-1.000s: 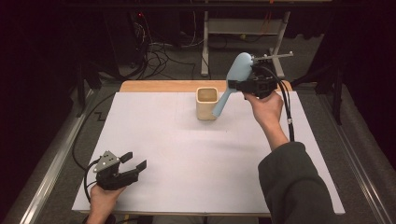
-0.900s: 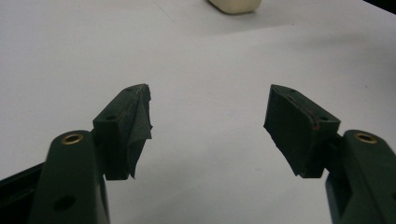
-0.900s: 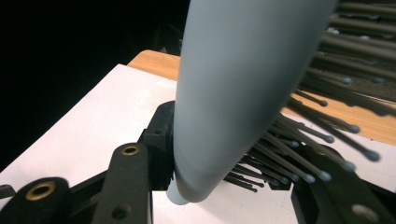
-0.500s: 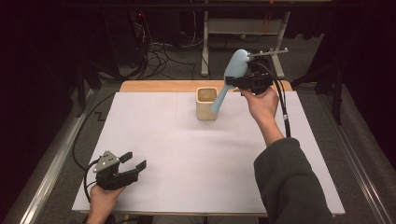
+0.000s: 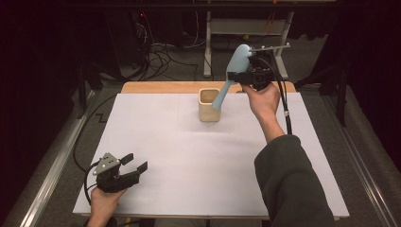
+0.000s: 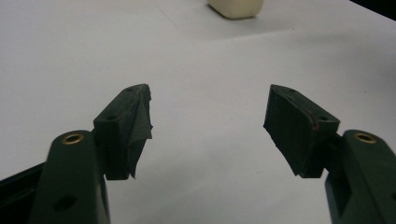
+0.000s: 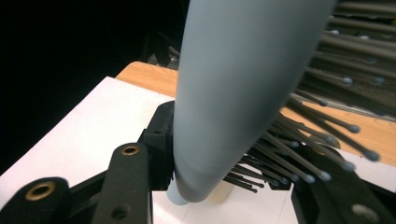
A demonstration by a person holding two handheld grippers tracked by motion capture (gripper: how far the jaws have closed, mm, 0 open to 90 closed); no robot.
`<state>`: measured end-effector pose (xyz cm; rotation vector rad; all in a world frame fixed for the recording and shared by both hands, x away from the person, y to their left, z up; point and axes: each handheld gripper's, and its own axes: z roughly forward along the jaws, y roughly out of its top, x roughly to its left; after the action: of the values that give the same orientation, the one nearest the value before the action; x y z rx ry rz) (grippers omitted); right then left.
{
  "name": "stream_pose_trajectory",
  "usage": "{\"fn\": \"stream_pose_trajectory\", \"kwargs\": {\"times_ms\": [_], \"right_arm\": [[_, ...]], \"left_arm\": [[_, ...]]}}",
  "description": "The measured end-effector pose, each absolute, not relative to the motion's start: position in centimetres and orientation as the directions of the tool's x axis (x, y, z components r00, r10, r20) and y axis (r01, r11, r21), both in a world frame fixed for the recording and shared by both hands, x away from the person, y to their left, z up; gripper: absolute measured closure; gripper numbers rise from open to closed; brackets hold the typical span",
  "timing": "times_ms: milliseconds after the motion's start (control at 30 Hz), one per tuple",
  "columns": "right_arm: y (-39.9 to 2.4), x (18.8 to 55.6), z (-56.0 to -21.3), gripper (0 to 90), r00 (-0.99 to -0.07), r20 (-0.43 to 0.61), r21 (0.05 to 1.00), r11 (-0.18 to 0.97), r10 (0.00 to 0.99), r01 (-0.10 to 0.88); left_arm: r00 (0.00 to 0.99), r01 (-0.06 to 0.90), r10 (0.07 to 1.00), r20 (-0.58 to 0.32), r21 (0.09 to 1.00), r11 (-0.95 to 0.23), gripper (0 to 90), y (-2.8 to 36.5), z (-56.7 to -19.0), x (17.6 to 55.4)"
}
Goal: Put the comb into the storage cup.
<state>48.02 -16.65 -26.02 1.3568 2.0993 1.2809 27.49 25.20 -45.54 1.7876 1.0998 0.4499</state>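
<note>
Light-blue hairbrush [image 5: 230, 75] held up off the table at the far side, tilted, head up and handle end pointing down toward the mouth of the cream square cup [image 5: 209, 105]. Handle tip just at or above the cup's right rim; whether touching, cannot tell. Right gripper [image 5: 247, 77] pinching the brush at the base of the head, jaws clamped on either side of it; in the right gripper view, blue back of the brush [image 7: 238, 79] facing the camera, bristles with ball tips [image 7: 322, 135] fanning off to the right.

Handling, as judged: plastic, light, stiff; smooth rounded back probably slippery against the pads, so likely to pivot if gripped loosely. Bristle side soft and springy, poor for a firm hold. Best purchase at the neck where handle meets head, across the flat sides, as now. Long lever below the grip, so small wrist turns swing the tip widely.

Cup light and narrow-mouthed, standing free on the white table sheet [image 5: 189, 156]; a sideways nudge from the handle could tip or slide it. Nothing else near the cup.

Left gripper [image 5: 135, 163] resting at the near left corner, well apart, jaws spread wide, nothing between the pads [image 6: 294, 126]. Wooden table edge [image 5: 161, 87] beyond the sheet; cables and a stand on the floor behind.
</note>
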Motion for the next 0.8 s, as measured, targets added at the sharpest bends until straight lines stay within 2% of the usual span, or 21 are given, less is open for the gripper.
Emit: {"fn": "stream_pose_trajectory", "kwargs": {"times_ms": [800], "right_arm": [[-15.3,49.8,-26.4,55.3,-0.452,0.174,0.829,0.118,0.875,0.547]], "left_arm": [[0.54,0.482,0.827,-0.157,0.863,-0.15,32.3,25.1,-45.6,27.5]]}}
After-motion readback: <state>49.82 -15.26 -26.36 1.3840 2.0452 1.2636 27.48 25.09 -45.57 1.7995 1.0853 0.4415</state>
